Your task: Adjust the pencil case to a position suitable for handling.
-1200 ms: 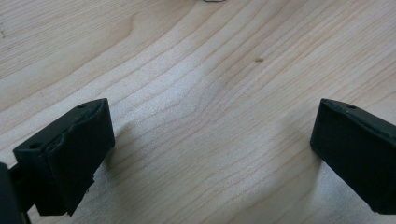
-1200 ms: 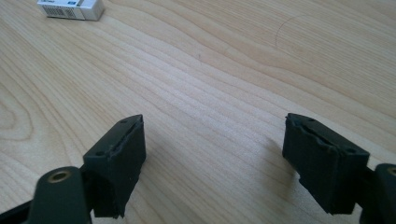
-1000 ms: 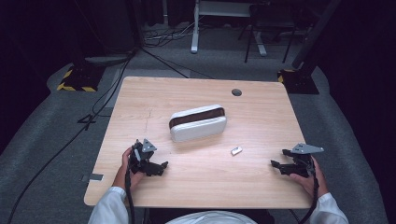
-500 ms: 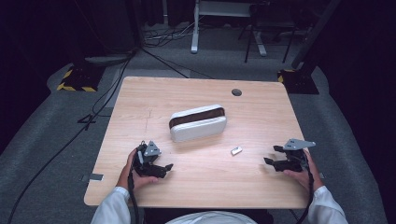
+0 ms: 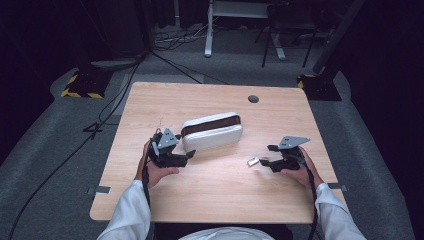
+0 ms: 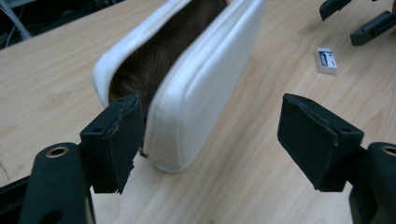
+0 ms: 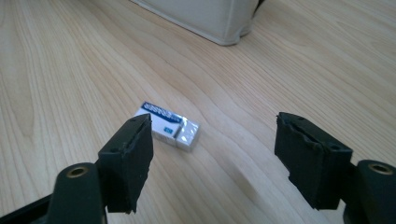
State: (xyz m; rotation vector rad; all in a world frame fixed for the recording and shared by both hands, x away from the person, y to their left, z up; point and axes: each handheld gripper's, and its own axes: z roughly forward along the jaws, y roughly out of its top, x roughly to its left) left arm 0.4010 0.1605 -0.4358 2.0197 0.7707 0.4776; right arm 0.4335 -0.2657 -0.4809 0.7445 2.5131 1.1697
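A white zip pouch with a brown lining lies open-topped in the middle of the table. My left gripper is at its left end. In the left gripper view the pouch's near corner sits between the jaws of the left gripper, close to the left pad; the jaws have just been closing, and the pads are not pressing on it. A small white eraser with a blue label lies just ahead of my right gripper. In the right gripper view the eraser is beside the left jaw of the right gripper, which has narrowed slightly and holds nothing.
The wooden table has a round cable hole at the back right. Cables and a yellow-and-black stand base lie on the grey floor behind. The right gripper's jaws show far off in the left gripper view.
Both hands have come inward from the table's front corners. The left gripper rose and reached the pouch's left end; the right slid left up to the eraser.
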